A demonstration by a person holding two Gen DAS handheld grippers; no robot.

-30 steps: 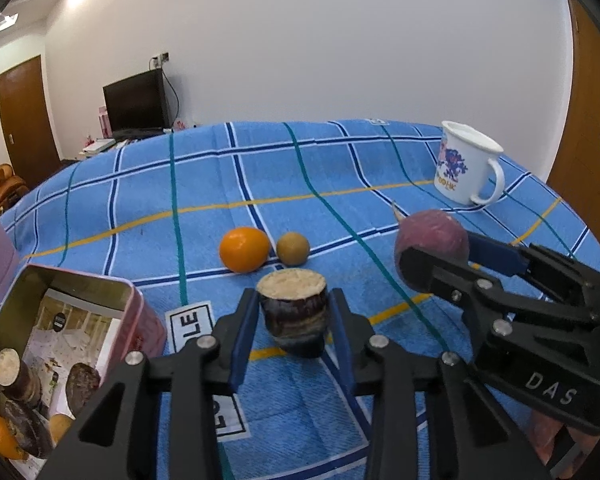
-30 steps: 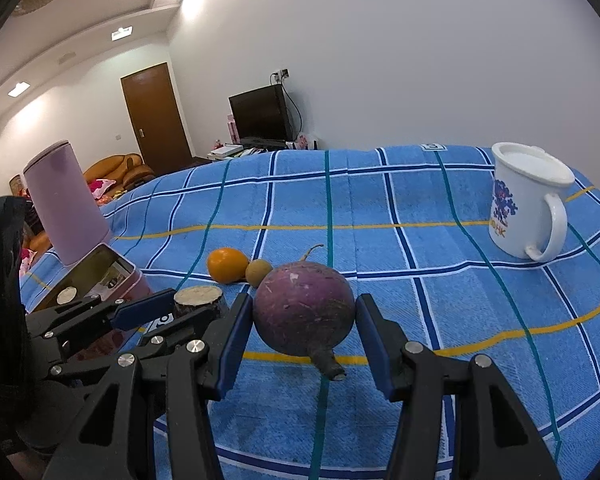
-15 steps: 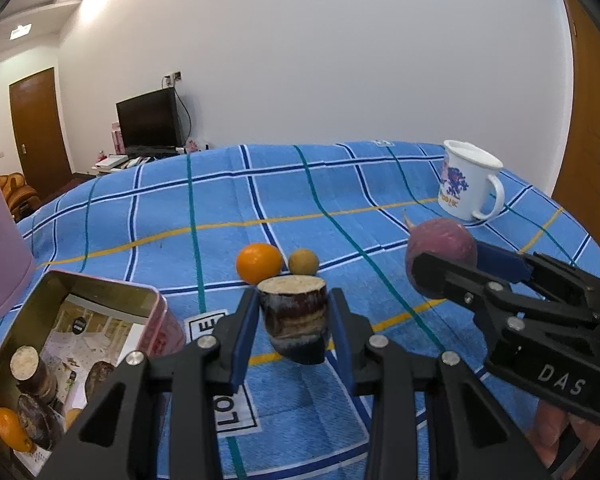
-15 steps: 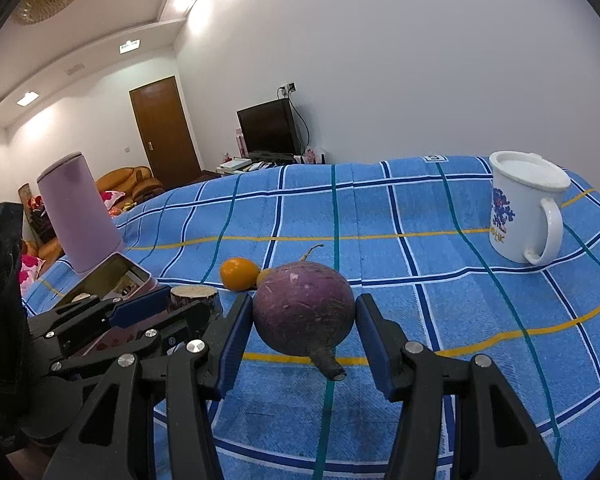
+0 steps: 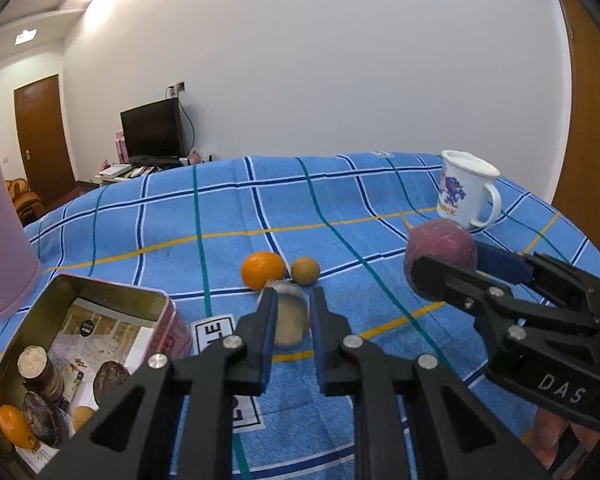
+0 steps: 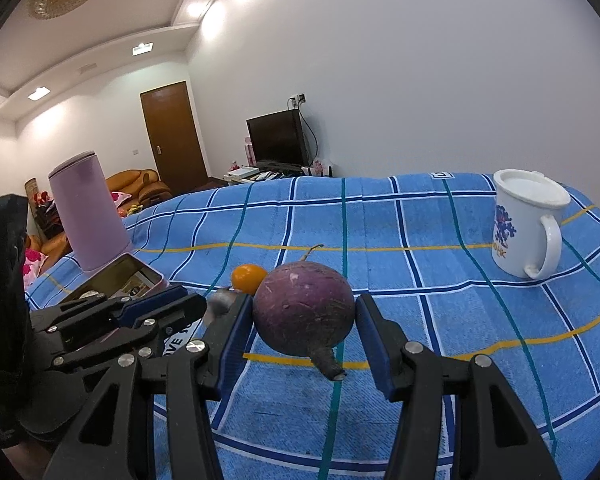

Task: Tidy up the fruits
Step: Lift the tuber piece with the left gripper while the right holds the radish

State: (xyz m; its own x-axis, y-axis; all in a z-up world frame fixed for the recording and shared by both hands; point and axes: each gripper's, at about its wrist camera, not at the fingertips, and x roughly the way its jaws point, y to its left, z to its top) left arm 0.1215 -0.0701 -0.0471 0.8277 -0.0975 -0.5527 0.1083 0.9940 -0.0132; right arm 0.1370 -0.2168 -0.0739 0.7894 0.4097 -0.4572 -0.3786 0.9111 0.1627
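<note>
Nearest in the left wrist view, the left gripper (image 5: 292, 312) has its 2 blue-padded fingers drawn close together, with a blurred, pale-faced cut piece (image 5: 288, 316) between them; whether the pads press on it or it is slipping free cannot be told from the blur. Low at the left edge an open tin (image 5: 162, 300) sits on the blue checked cloth (image 5: 228, 208), holding an orange fruit, dark round pieces and a pale-topped cut piece on printed paper. Just beyond the left fingertips lie an orange (image 5: 263, 270) and a small brown fruit (image 5: 305, 269), side by side and almost touching. A pink cylinder (image 5: 2, 232) stands behind the tin at the left.

In the right wrist view, the right gripper (image 6: 304, 324) is clamped on a purple turnip (image 6: 304, 312), 1 blue pad against each flank, root tip pointing down toward the cloth, stem end up and back. The turnip hangs clear above the cloth, to the right of the left gripper.

Further back at the right stands a white mug (image 6: 526, 226) with a blue print, handle to the right. Beyond the table's far edge are a dark television (image 6: 278, 140) and a brown door (image 6: 174, 138).
</note>
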